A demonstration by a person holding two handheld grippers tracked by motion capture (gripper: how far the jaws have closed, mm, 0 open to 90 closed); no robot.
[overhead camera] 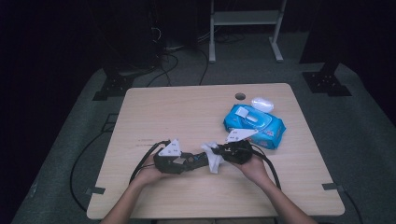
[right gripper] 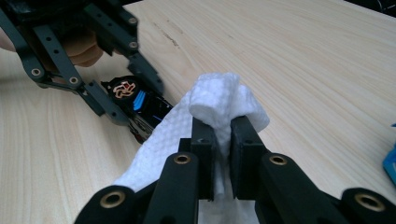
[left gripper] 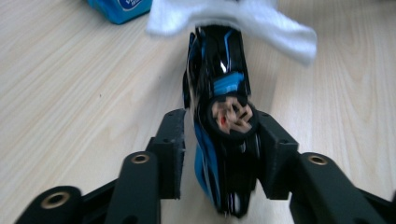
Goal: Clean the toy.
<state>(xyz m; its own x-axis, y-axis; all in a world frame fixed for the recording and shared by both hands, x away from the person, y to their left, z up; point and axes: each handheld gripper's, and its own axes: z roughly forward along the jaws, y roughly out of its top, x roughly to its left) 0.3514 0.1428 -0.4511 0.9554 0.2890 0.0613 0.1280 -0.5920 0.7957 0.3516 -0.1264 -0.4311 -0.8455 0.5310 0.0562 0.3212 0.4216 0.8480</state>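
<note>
Toy car sits between your left gripper's jaws — one pad touching, the other just off it. Your right gripper is clamped on a white wipe — draped against the car's far end.

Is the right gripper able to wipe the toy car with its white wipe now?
Probably yes: the right gripper pinches the wipe, which hangs right beside the toy car, nothing between.

Toy car between the jaws of the left gripper, near edge of the surface, wipe pinched in the right gripper just right of it, touching the car's far end, wipes pack behind right, small case behind the pack
</note>
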